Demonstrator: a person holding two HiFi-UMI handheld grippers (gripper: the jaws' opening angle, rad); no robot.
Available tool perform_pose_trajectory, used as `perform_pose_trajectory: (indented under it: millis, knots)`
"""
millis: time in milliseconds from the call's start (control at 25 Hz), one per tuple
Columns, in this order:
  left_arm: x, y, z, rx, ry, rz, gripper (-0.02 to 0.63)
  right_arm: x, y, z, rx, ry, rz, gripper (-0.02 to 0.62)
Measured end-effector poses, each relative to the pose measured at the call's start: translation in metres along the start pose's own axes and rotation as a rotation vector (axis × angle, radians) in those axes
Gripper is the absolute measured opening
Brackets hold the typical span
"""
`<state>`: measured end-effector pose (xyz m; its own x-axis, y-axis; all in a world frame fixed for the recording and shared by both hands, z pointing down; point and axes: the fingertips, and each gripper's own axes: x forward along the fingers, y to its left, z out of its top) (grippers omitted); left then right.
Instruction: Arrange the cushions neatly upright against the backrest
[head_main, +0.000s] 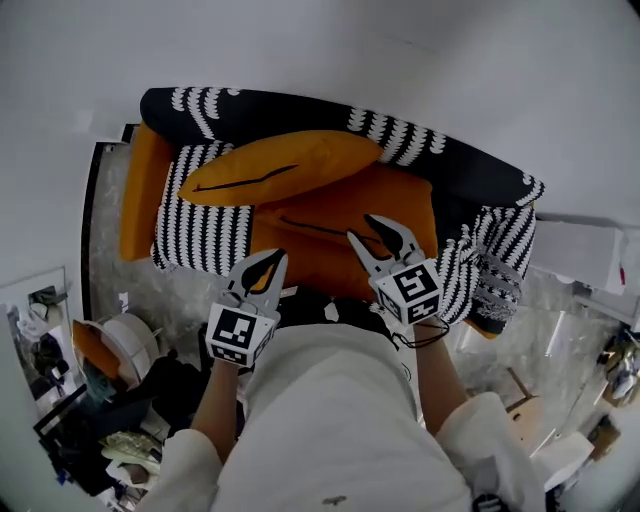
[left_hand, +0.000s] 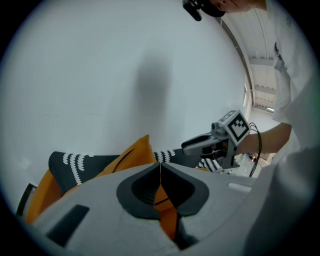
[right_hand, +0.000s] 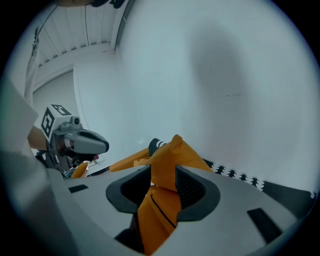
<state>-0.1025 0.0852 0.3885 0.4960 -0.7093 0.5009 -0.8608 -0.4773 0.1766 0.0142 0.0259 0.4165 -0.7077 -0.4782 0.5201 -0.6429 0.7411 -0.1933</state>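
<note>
On the black-and-white patterned sofa (head_main: 300, 105) an orange cushion (head_main: 340, 215) lies across the seat in front of me. My right gripper (head_main: 368, 230) is open at its right part. The cushion's corner (right_hand: 167, 155) stands up between those jaws and pokes out past the tips. My left gripper (head_main: 272, 262) sits at the cushion's lower left edge. Its jaws are shut, with orange fabric (left_hand: 167, 212) showing in the slot behind the tips. A second orange cushion (head_main: 280, 165) leans tilted against the backrest at the left, its corner (left_hand: 132, 155) pointing up.
An orange side piece (head_main: 140, 190) flanks the sofa's left end and a patterned throw (head_main: 490, 270) hangs over its right end. Clutter (head_main: 110, 400) covers the floor at lower left. A white wall (left_hand: 125, 75) rises behind the backrest.
</note>
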Motion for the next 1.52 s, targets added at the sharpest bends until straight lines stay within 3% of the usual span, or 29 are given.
perform_pose_trajectory:
  millis: [240,440,560,760,1040,1200,1400,1520]
  knots:
    - [0.019,0.08,-0.017,-0.03,0.044,0.028,0.014,0.019,-0.001,0.022,0.032,0.007,-0.051,0.118]
    - [0.04,0.133,-0.041,-0.144,0.077,0.051,0.017,0.022,-0.001,0.019,0.125,0.027,-0.08,0.118]
    - [0.052,0.151,-0.058,-0.1,0.128,0.072,0.117,0.023,0.002,0.018,0.177,0.033,-0.08,0.118]
    - [0.069,0.163,-0.077,-0.033,0.188,0.067,0.16,0.029,0.008,0.016,0.174,0.074,-0.075,0.118]
    - [0.096,0.168,-0.106,-0.048,0.243,0.067,0.224,0.03,0.016,0.01,0.172,0.106,-0.077,0.118]
    - [0.115,0.174,-0.114,-0.12,0.249,0.081,0.23,0.023,0.015,0.005,0.188,0.112,-0.096,0.118]
    - [0.126,0.179,-0.11,-0.15,0.245,0.103,0.218,0.009,0.013,-0.003,0.215,0.102,-0.142,0.117]
    - [0.126,0.175,-0.107,-0.119,0.244,0.092,0.133,0.001,0.013,-0.006,0.233,0.082,-0.167,0.112]
